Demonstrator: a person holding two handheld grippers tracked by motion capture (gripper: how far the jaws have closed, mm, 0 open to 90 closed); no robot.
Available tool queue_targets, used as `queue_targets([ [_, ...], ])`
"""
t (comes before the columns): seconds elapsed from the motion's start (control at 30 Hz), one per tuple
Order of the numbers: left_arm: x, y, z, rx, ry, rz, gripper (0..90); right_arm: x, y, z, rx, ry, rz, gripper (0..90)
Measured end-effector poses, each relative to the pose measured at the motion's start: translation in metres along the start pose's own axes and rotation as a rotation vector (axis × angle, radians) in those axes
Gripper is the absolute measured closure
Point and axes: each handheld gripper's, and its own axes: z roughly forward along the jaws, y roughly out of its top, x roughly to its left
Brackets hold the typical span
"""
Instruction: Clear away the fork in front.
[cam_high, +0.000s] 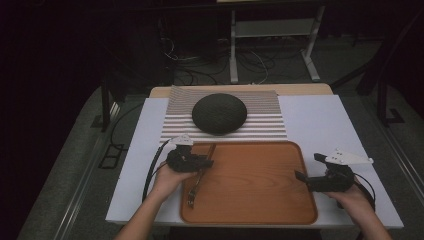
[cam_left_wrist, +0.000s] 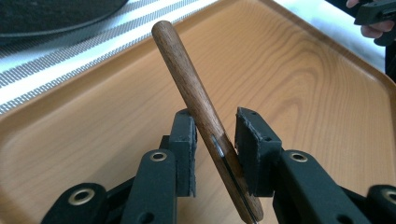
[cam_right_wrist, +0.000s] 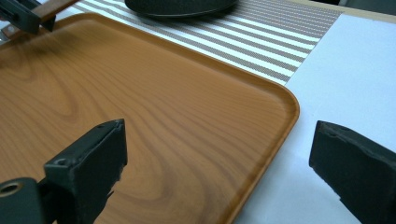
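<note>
So from the high view, my left gripper (cam_high: 200, 163) sits over the tray's (cam_high: 260, 210) left edge, clamped on a wooden-handled utensil (cam_high: 198, 177) that runs along that edge toward the near-left corner. My right gripper (cam_high: 306, 170) hovers at the tray's right edge.

Left gripper view: both pads pinch the handle (cam_left_wrist: 187, 79) right where wood meets metal. Looks stiff, light and a bit slick, so I'd guess that junction is the best hold.

Right gripper view: jaws spread wide, nothing between them, straddling the tray's right rim (cam_right_wrist: 280, 135).
</note>
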Motion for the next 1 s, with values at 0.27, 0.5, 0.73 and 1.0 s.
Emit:
queue_targets([
  [0.27,0.005,-0.003,0.007,0.057,0.026,-0.011,65.5,0.000,-0.001,0.000,0.006,0.000,-0.005,4.6],
  [0.5,0.008,-0.003,0.004,0.048,0.047,-0.019,62.0,0.000,-0.001,0.000,0.010,-0.003,-0.012,4.7],
  [0.73,-0.003,0.003,-0.001,0.006,0.011,0.010,83.1,0.000,-0.001,0.000,0.010,-0.006,-0.016,4.8],
  [1.0,-0.022,0.006,0.017,0.101,0.004,0.088,89.6,0.000,-0.002,-0.001,0.012,-0.005,-0.018,4.8],
])
